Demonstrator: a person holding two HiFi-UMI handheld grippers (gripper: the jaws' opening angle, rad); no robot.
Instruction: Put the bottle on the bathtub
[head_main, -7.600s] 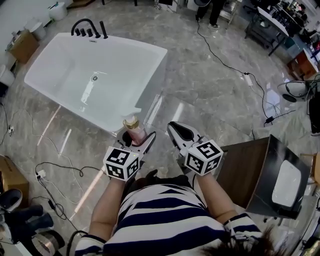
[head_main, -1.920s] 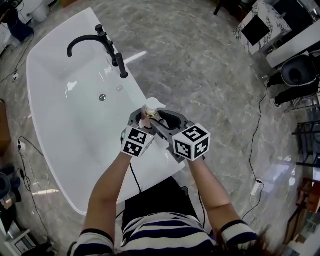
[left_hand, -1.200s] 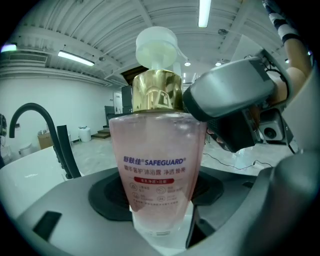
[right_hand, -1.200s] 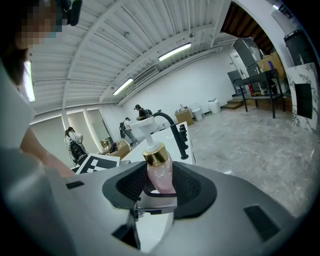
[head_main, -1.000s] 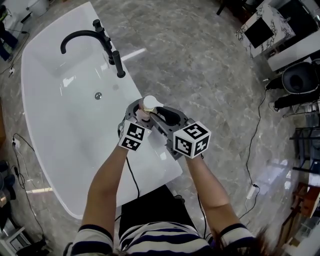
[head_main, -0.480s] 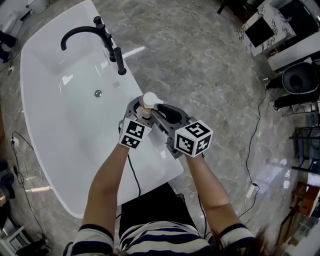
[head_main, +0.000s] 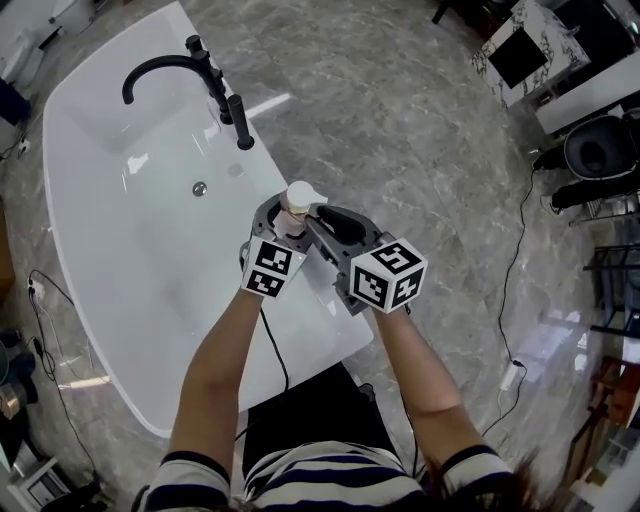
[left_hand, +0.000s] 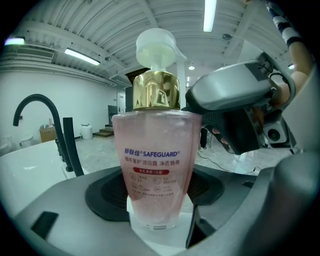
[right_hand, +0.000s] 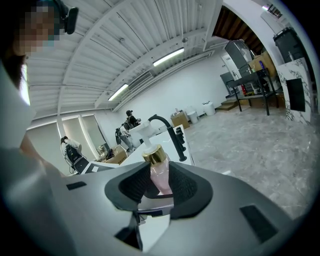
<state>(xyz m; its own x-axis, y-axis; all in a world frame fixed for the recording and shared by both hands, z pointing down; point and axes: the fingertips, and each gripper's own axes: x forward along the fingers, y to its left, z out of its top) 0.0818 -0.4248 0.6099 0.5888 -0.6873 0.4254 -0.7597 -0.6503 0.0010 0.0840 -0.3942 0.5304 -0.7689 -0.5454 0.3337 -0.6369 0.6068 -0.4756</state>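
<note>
A pink soap bottle (head_main: 297, 203) with a gold collar and a white pump head stands upright on the white bathtub's near rim (head_main: 325, 330). My left gripper (head_main: 279, 210) is shut on the bottle, one jaw on each side of its lower body (left_hand: 155, 165). The bottle's base rests on the white rim. My right gripper (head_main: 318, 214) is shut and empty, just to the bottle's right, with its tips close to it. In the right gripper view the bottle (right_hand: 160, 179) shows just beyond the jaws of the right gripper (right_hand: 152, 200).
A black arched faucet (head_main: 180, 70) and its handles stand on the tub's far rim. Grey marble floor lies to the right, with a cable (head_main: 508, 300), a black chair (head_main: 600, 150) and a marble-topped cabinet (head_main: 520, 50). People stand far off (right_hand: 130, 117).
Several seconds ago the left gripper carried the bottle above the floor by the tub's corner. Now the bottle stands on the rim. In the last second both grippers have barely moved.
</note>
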